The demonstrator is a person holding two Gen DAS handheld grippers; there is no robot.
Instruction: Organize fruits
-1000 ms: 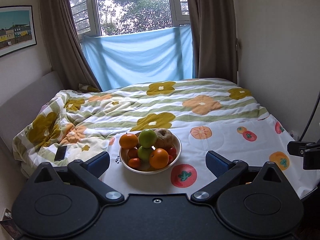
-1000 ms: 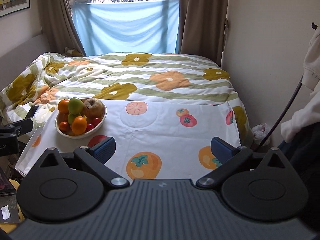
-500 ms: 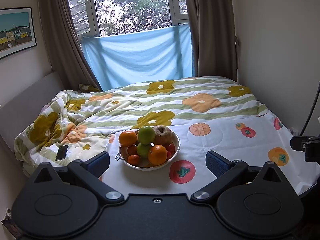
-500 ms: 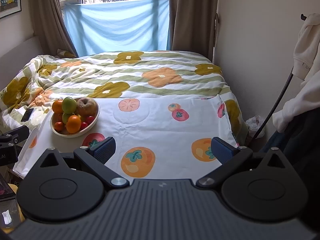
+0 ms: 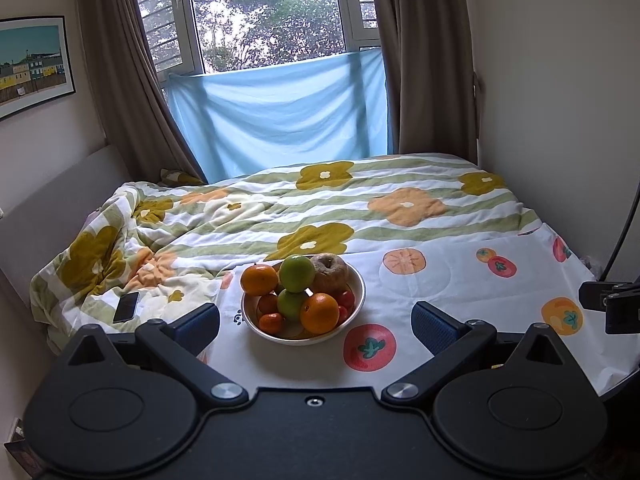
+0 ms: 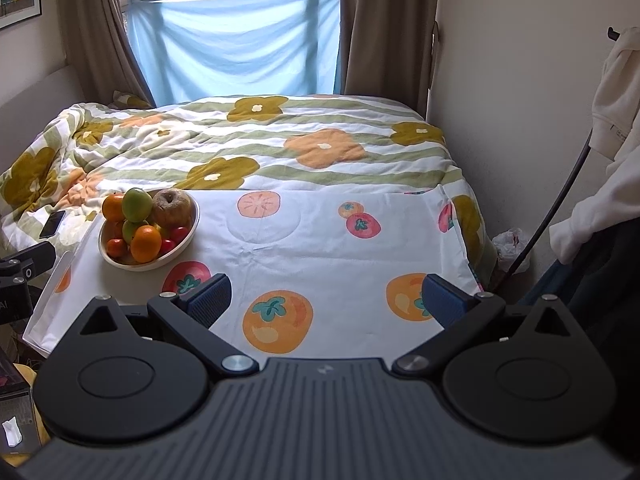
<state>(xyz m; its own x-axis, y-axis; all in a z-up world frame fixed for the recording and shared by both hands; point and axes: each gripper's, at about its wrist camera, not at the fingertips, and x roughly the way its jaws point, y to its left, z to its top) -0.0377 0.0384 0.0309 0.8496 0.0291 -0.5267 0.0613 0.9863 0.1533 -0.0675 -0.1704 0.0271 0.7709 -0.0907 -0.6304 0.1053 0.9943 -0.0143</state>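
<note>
A black phone (image 5: 126, 306) is lying on the flowered quilt (image 5: 248, 216) at about nine o'clock in the left wrist view, well apart from the fruit. The left tongs (image 5: 315, 322) are standing wide open and gripping nothing, their blue pads (image 5: 199, 322) hanging level with the near rim of the bowl (image 5: 358, 292). The bowl is sitting at twelve o'clock from these tongs, just beyond the gap between the pads, on the white fruit-print cloth (image 5: 440, 280) spread over the bed. Inside it, a green apple (image 5: 296, 273) is topping the heap, with an orange (image 5: 259, 279) at its nine o'clock, a wrinkled brown apple (image 5: 330, 269) at its three o'clock, and a second orange (image 5: 319, 313) lying at the front by the near rim. Small red fruits (image 5: 346, 299) are showing along the right side.

The right tongs (image 6: 327, 300) are also spread wide and are holding nothing, hanging over a printed persimmon on the cloth (image 6: 320, 248). From them the bowl (image 6: 188, 236) is lying at about ten o'clock, well apart, near the cloth's left edge. A white garment (image 6: 612, 120) is hanging at three o'clock by the wall.
</note>
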